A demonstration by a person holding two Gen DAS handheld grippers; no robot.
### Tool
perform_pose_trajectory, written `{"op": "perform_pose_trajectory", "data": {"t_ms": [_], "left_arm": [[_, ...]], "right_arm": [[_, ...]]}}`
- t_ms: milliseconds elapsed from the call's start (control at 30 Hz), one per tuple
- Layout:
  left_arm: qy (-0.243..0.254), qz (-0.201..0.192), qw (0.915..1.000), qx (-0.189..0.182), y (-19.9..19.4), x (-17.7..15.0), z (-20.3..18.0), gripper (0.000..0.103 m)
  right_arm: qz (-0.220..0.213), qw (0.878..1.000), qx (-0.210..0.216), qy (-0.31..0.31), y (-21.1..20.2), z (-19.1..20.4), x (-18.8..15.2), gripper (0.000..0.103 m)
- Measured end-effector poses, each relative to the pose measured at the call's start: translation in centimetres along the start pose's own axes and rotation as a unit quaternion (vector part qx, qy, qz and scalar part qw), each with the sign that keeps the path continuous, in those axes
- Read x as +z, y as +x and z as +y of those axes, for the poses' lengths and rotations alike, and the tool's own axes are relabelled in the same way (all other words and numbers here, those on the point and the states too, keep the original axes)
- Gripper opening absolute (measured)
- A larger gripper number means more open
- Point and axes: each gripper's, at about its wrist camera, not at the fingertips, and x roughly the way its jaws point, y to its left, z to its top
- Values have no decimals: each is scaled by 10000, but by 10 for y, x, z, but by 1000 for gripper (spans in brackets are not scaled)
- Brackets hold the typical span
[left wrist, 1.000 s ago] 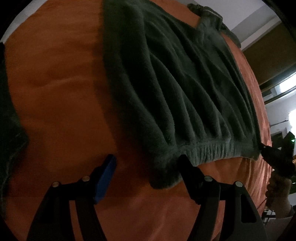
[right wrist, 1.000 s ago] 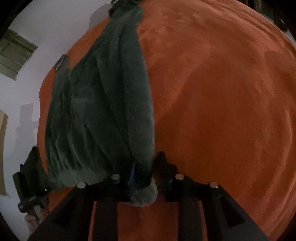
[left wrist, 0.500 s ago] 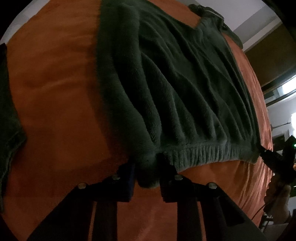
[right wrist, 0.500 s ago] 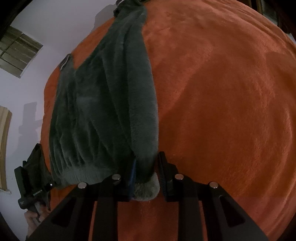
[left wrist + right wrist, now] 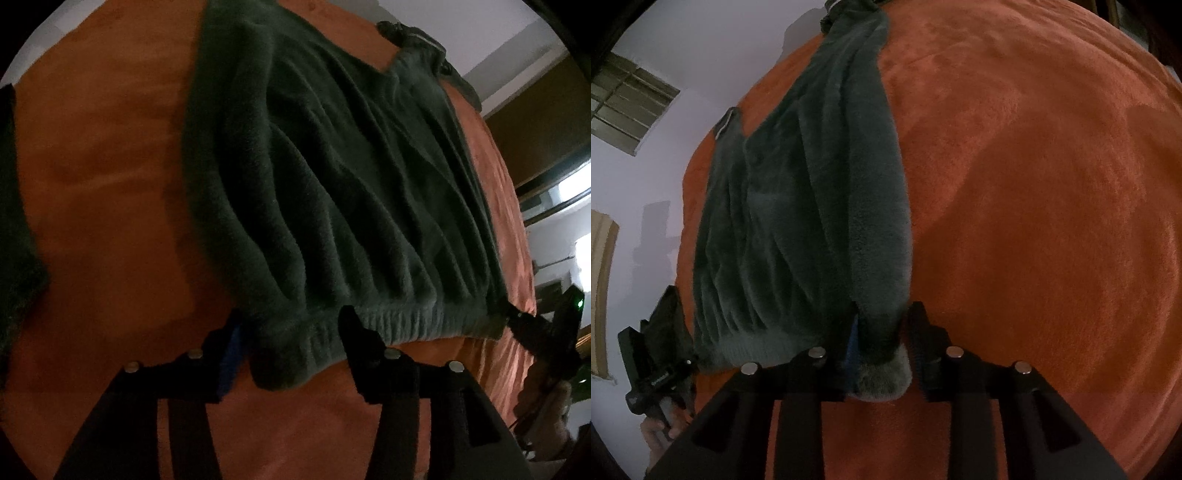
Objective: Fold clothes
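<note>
A dark green fleece sweater lies flat on the orange bedspread, hem toward me. My left gripper straddles the hem's left corner; its jaws are opening and the corner lies loose between the fingers. From the right wrist view the sweater stretches away to the left, with a sleeve laid along its right side. My right gripper still pinches the fluffy sleeve end, though its jaws are starting to open. Each gripper shows in the other's view: the right gripper and the left gripper.
Another dark garment lies at the bedspread's left edge. A pale wall with a window is behind the bed, and dark furniture stands to the right. Bare orange bedspread spreads right of the sweater.
The left gripper went from wide open beside the hem corner to pinched on it, then spread apart again around it. The right gripper stayed on the sleeve end.
</note>
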Motion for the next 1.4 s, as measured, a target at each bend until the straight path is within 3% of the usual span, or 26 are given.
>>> {"op": "perform_pose_trajectory", "data": {"t_ms": [67, 100, 133, 167, 200, 267, 300, 433, 567, 767, 867, 1033, 1400], "left_arm": [[19, -28, 9999, -148, 3, 4, -5, 55], [97, -84, 9998, -118, -1, -3, -9, 55], [178, -124, 9998, -3, -1, -4, -11, 44], [258, -162, 9995, 119, -1, -4, -13, 23], [339, -199, 9989, 241, -1, -5, -15, 18], [111, -166, 9996, 199, -2, -4, -7, 18], [-46, -147, 9998, 115, -3, -4, -1, 18], [-377, -77, 9991, -167, -5, -7, 15, 18], [-351, -126, 9992, -119, -9, -11, 15, 18], [-201, -132, 9997, -12, -14, -3, 12, 18], [-71, -166, 9998, 30, -46, -13, 49, 18], [-201, -137, 9997, -41, -57, -17, 71, 18], [-274, -127, 9995, -83, -55, -15, 75, 18]], "right_arm": [[2, 9991, 396, 130, 3, 0, -2, 40], [11, 9992, 378, 85, 5, 2, -4, 42], [21, 9994, 350, 35, 7, 4, -5, 43], [30, 9995, 322, -15, 9, 6, -7, 43], [43, 9996, 274, -68, 10, 8, -7, 42], [40, 9998, 59, -165, 10, 9, -9, 25], [62, 9998, -72, -184, 11, 8, -9, 22], [105, 9994, 214, 267, 8, -9, -8, 13], [-59, 9998, 182, 55, -1, -6, -11, 12], [163, 9996, 215, 85, 7, -6, -10, 12], [161, 9996, 230, 57, 5, -5, -11, 12], [159, 9996, 206, 117, 10, 0, -11, 12], [181, 9996, 184, 92, 9, 2, -9, 12]]}}
